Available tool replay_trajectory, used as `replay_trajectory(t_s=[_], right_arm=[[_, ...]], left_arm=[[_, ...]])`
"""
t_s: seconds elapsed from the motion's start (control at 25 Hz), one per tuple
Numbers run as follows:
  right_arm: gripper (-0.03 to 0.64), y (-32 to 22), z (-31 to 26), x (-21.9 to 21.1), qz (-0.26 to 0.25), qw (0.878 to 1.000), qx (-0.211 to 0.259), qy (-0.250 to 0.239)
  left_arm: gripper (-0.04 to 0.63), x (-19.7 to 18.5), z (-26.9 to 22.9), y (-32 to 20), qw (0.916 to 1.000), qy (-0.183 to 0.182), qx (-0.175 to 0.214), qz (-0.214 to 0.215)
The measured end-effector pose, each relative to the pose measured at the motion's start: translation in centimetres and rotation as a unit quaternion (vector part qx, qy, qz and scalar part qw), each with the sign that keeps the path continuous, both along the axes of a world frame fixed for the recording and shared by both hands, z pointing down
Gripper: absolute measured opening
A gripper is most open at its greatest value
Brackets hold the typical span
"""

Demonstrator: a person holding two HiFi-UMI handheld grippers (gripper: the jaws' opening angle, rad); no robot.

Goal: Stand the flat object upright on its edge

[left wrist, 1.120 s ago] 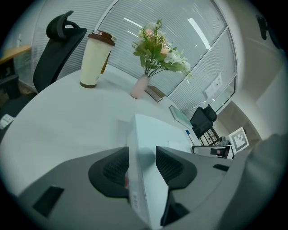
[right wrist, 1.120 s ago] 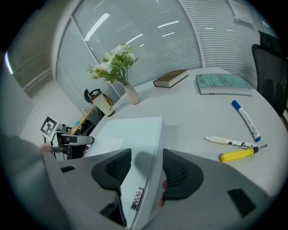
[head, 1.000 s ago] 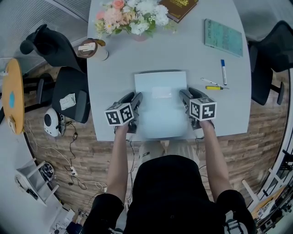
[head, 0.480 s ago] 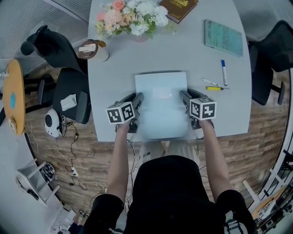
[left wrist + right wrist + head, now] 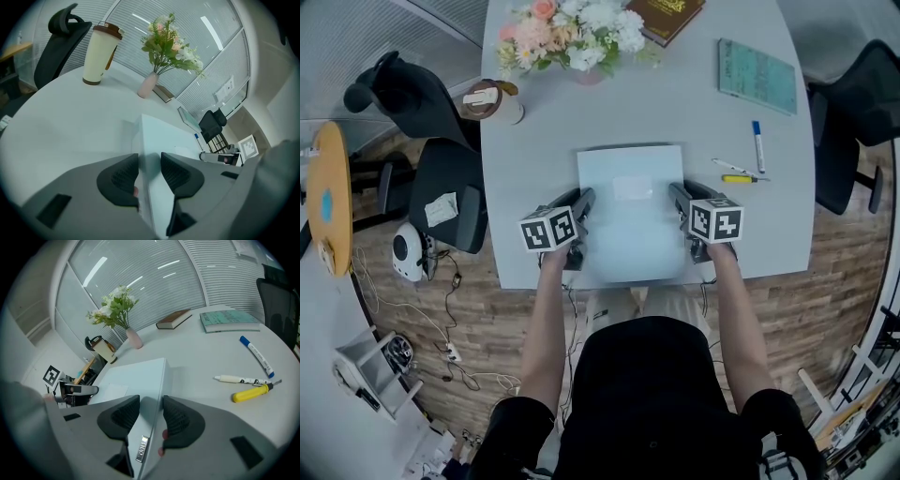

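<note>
Lying flat at the near middle of the grey surface (image 5: 534, 141), the pale blue flat object (image 5: 630, 211) has its long axis running from 12 to 6 o'clock in the head view, with its near end close to the surface's 6 o'clock rim. The left gripper (image 5: 578, 204) sits at the object's 8 o'clock side and the right gripper (image 5: 680, 199) at its 4 o'clock side. Both are equally near it, one on each long edge, well toward the near end.

The left gripper view shows that gripper's jaws apart with the object's left edge (image 5: 164, 140) running between them and away toward 12 o'clock. The right gripper view mirrors it, with the right edge (image 5: 136, 378) and its thin side face between the two pads. Both pairs of jaws have just been closing on these edges, yet I judge that neither is pressing firmly so far.

The coming move turns on this symmetry. With both long edges bracketed near the same end, the near end can be raised about the far short edge at 12 o'clock, once both grips are firm. A yellow marker (image 5: 734, 179) lies at 2 o'clock of the right gripper, clear of that swing.
</note>
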State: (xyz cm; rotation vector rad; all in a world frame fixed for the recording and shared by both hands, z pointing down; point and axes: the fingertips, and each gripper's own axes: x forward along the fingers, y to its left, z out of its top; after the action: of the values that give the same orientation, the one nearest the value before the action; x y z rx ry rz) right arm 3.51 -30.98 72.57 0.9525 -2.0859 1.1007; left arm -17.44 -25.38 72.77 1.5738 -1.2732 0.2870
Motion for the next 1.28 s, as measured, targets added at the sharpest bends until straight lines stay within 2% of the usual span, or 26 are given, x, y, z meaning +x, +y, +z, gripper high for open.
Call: replay_trajectory(t_s=[0.32, 0.6, 0.8, 1.28], right_arm=[[0.169, 0.3, -0.2, 0.3, 0.001, 1.000, 0.000, 0.013], [0.166, 0.9, -0.5, 0.7, -0.002, 1.000, -0.015, 0.012], [0.167, 1.4, -2.2, 0.6, -0.002, 1.000, -0.003, -0.005], [0.160, 2.2, -5.9, 0.8, 0.000, 0.999, 0.034, -0.016]], left_arm=[[0.152, 0.1, -0.8, 0.0, 0.9997, -0.024, 0.001, 0.009], [0.147, 0.7, -1.4, 0.7, 0.9995, -0.028, 0.006, 0.013], [0.147, 0.8, -2.6, 1.4, 0.9996, -0.014, 0.021, 0.012], [0.147, 1.2, -5.9, 2.0, 0.9979, -0.023, 0.056, 0.024]])
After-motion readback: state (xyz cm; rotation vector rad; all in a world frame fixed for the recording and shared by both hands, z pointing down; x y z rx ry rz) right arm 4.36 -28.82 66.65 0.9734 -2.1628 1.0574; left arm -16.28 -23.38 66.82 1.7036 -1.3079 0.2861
